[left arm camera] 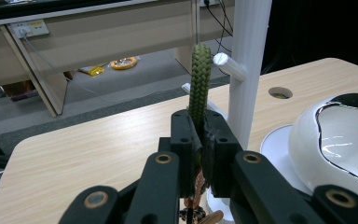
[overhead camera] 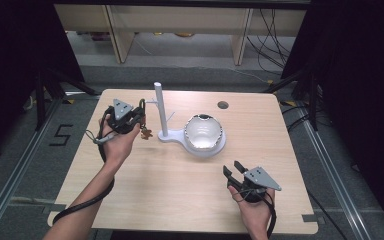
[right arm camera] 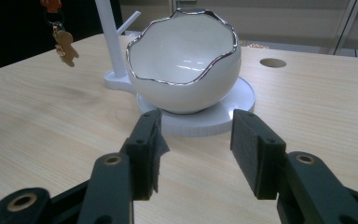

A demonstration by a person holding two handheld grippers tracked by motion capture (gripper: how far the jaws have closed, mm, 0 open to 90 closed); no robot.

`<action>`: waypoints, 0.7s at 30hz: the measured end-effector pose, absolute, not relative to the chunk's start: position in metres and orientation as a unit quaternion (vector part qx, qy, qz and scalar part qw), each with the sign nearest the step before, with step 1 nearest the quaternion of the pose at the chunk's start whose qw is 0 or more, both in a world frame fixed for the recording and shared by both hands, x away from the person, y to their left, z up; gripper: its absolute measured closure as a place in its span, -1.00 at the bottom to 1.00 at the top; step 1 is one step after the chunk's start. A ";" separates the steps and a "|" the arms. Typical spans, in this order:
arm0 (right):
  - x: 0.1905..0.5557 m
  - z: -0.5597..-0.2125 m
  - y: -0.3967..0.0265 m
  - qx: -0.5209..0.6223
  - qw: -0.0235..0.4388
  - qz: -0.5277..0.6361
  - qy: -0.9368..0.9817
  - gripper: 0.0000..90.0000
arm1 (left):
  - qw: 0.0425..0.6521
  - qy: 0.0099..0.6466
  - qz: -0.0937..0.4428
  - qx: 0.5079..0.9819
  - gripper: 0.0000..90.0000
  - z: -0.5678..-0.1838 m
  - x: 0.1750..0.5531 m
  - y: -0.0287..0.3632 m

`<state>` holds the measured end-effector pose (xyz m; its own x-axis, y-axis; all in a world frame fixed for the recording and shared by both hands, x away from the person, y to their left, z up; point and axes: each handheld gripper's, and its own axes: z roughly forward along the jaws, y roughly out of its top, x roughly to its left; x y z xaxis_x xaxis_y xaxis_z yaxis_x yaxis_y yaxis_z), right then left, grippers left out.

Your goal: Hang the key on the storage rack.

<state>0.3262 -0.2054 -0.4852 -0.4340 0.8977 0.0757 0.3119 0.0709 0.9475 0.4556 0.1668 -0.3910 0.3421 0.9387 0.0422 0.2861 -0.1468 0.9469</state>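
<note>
Pinching a green braided loop (left arm camera: pixel 199 79) upright in left gripper (overhead camera: pixel 130 119) fingers beside the white stand's peg (left arm camera: pixel 229 66), likely for hanging; right gripper (overhead camera: pixel 234 169) spread, idle near the eggshell bowl (overhead camera: pixel 204 132).

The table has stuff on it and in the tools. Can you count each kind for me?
White stand with pegs: 1
White eggshell bowl: 1
Keychain with green braided loop: 1, pinched in the left tool
Tools: 2, the right tool is open
Total: 5
</note>
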 end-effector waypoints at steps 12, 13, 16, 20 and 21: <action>0.328 -0.487 -0.206 0.443 0.285 0.517 0.674 0.19 | 0.467 0.438 0.363 0.677 0.84 -0.387 0.452 0.159; 0.328 -0.487 -0.205 0.443 0.284 0.518 0.674 0.19 | 0.468 0.437 0.364 0.676 0.84 -0.387 0.452 0.159; 0.327 -0.487 -0.205 0.448 0.277 0.517 0.674 0.19 | 0.466 0.433 0.366 0.679 0.84 -0.386 0.452 0.157; 0.327 -0.487 -0.205 0.449 0.276 0.518 0.673 0.19 | 0.465 0.429 0.368 0.681 0.84 -0.385 0.452 0.154; 0.327 -0.488 -0.205 0.449 0.276 0.518 0.674 0.19 | 0.463 0.427 0.369 0.683 0.84 -0.385 0.453 0.154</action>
<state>0.3275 -0.2050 -0.4875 -0.4445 0.8910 0.0921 0.3185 0.0611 0.9459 0.4526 0.1537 -0.3850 0.3626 0.9257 0.1077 0.2423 -0.2052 0.9482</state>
